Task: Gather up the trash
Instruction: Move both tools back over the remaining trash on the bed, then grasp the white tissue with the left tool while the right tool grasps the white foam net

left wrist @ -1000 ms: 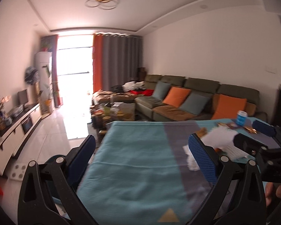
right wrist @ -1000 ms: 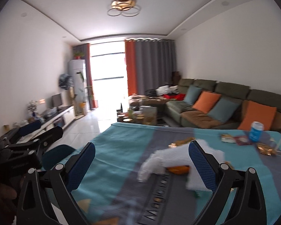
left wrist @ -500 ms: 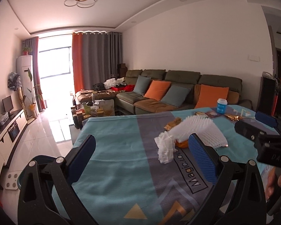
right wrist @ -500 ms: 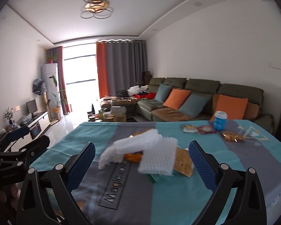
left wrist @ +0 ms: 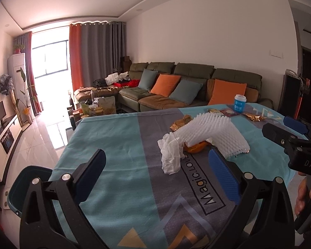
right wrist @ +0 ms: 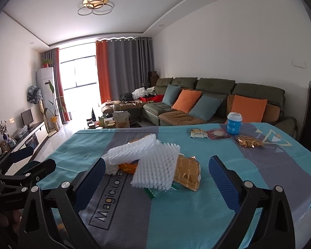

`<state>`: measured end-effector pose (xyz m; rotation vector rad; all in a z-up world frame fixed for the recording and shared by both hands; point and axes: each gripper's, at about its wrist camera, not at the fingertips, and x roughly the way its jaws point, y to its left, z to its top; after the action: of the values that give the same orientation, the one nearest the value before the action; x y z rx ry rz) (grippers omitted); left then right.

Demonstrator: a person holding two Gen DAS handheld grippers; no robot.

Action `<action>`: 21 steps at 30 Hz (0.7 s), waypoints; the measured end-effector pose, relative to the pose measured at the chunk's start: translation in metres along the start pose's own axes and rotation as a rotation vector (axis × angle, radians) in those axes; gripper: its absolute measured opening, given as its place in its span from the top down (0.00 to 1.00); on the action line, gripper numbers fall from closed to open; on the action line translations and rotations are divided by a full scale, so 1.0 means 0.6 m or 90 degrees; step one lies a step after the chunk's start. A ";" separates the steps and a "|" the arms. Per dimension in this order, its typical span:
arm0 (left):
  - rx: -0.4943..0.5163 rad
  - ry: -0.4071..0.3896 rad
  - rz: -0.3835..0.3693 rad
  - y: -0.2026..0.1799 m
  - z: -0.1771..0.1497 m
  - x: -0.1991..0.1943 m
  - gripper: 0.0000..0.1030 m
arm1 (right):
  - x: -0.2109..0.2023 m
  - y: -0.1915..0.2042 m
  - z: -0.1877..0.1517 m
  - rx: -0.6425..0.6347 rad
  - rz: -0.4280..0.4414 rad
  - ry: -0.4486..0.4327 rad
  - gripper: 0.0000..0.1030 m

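On the teal and grey tablecloth (left wrist: 114,141) lies a pile of trash: a white foam fruit net (left wrist: 215,132) (right wrist: 155,166), a crumpled white tissue (left wrist: 171,157), an orange peel (left wrist: 196,147) (right wrist: 127,167) and a gold snack wrapper (right wrist: 187,173). My left gripper (left wrist: 156,161) is open, just short of the tissue. My right gripper (right wrist: 157,166) is open too, facing the foam net and holding nothing. Farther back stand a blue paper cup (right wrist: 234,123) and small wrappers (right wrist: 217,133).
A teal bin (left wrist: 29,178) sits on the floor beside the table's left edge. A green sofa (right wrist: 207,95) with orange and teal cushions stands behind the table. A cluttered coffee table (left wrist: 95,108) and a TV cabinet (left wrist: 2,137) border the tiled floor.
Both views have swung and closed in on the trash pile, which now lies straight ahead between each gripper's fingers. Both grippers have stayed open.
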<state>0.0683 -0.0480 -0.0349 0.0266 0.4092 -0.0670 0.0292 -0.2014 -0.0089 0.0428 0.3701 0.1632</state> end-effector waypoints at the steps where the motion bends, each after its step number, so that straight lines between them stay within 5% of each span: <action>1: -0.001 0.005 -0.002 0.001 0.000 0.007 0.05 | 0.005 -0.002 0.000 0.001 0.000 0.004 0.07; 21: -0.029 0.160 -0.044 -0.003 -0.020 0.208 0.08 | 0.116 -0.029 -0.012 0.058 0.007 0.130 0.10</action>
<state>0.1778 -0.0565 -0.0957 -0.0240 0.6630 -0.1233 0.0932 -0.2068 -0.0420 0.1184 0.5805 0.1623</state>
